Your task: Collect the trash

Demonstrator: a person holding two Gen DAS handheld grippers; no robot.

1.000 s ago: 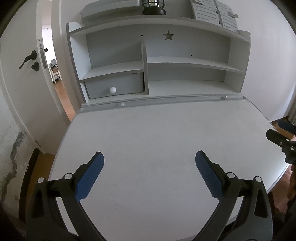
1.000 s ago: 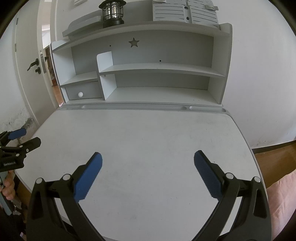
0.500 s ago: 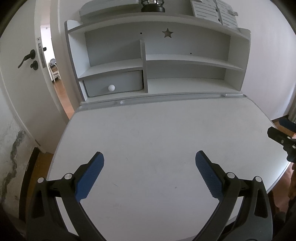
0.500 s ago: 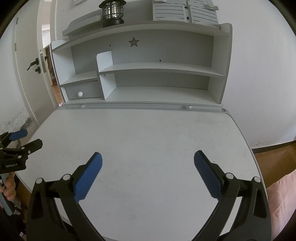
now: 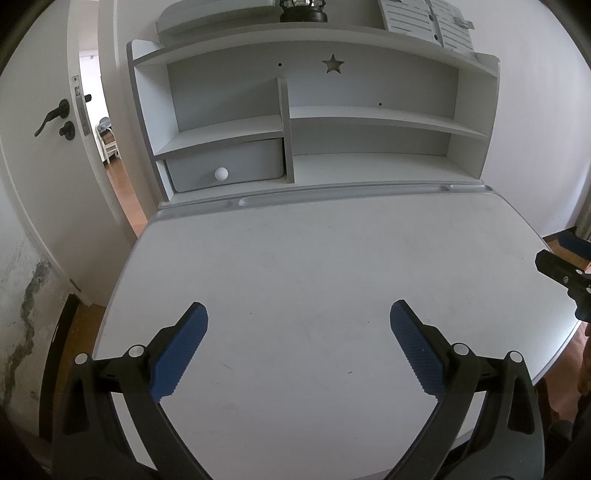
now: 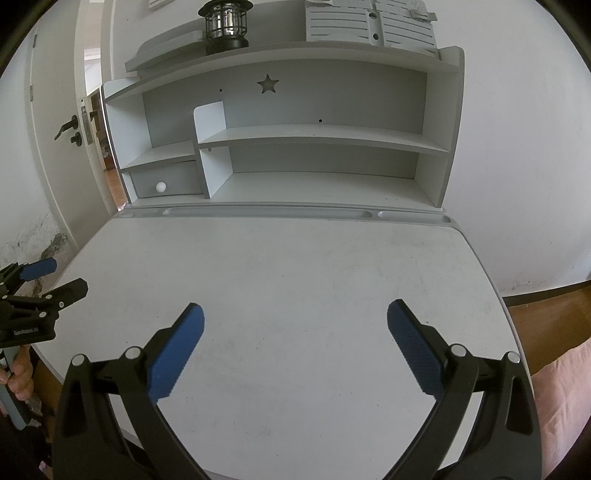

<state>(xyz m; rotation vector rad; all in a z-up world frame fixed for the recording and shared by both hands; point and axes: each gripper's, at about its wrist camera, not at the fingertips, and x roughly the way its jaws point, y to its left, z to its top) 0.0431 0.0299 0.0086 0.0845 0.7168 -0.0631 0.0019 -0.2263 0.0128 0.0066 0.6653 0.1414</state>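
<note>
Trash is nowhere to be seen on this white, faintly scuffed desktop (image 5: 332,280), nor on the pale grey shelf unit (image 6: 295,147) standing at its back edge, so where the task's thing lies cannot be told from either wrist view. The left gripper (image 5: 298,347), black-framed with blue ribbed pads, hangs over the near-left part of the desk with its jaws spread wide and nothing between them; the right gripper (image 6: 295,345), same build, hovers over the near-right part, equally released and bare. Each one shows at the edge of the other's view, well apart. The risk here, as I read it, is a wasted search: with no scrap in sight, a sweep forward could send a finger into the long grey pen groove (image 6: 266,213) or knock the small drawer with the round white knob (image 5: 221,173). Up top, a black caged lantern (image 6: 225,26) sits on the highest shelf, and a careless lift could clip it. The faint marks on the desktop might also be mistaken for litter, and pinching at them would only scrape the pads on bare board. The two claws turning inward together could collide.
</note>
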